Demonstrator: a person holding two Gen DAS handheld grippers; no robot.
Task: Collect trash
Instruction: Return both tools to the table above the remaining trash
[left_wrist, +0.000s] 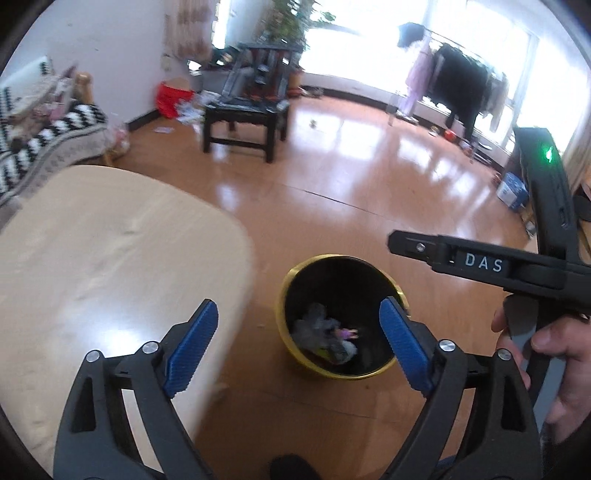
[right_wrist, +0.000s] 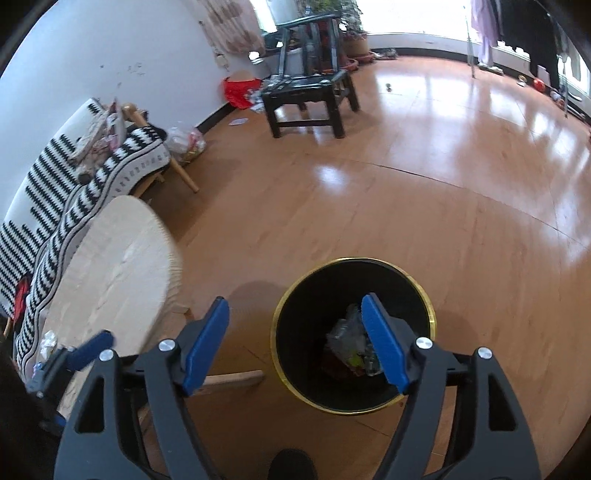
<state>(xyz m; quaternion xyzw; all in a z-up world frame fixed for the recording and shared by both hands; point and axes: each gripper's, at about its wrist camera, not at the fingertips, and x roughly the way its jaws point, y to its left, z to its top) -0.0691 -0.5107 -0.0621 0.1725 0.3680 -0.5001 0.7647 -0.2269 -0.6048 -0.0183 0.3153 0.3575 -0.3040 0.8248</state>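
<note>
- The left tongs (left_wrist: 298, 325) are spread wide with nothing between the blue pads (left_wrist: 194, 345), hanging above the floor (left_wrist: 332, 184) at the edge of the pale wooden counter (left_wrist: 110, 251).
- The right tongs (right_wrist: 295, 325) are likewise spread and empty, looking down over the trash bin (right_wrist: 352, 408).
- From the left wrist view the right tongs' black body, marked "DAS", shows at the right edge, gripped by the person's right hand (left_wrist: 546, 354).
- The trash bin (left_wrist: 286, 332), black inside with a gold rim, stands upright on the floor just beside the counter (right_wrist: 110, 280).
- The trash (right_wrist: 351, 347) lies at the bottom of the bin: crumpled clear plastic with bits of yellow-green and red; the pieces are too blurred to name singly.
- In the left wrist view the same trash (left_wrist: 325, 332) looks grey, with a small purple scrap in it.
- A black-and-white zigzag sofa (right_wrist: 55, 184) stands behind the counter, against the wall.
- A dark wooden chair (right_wrist: 314, 92) stands well apart on the far floor.
</note>
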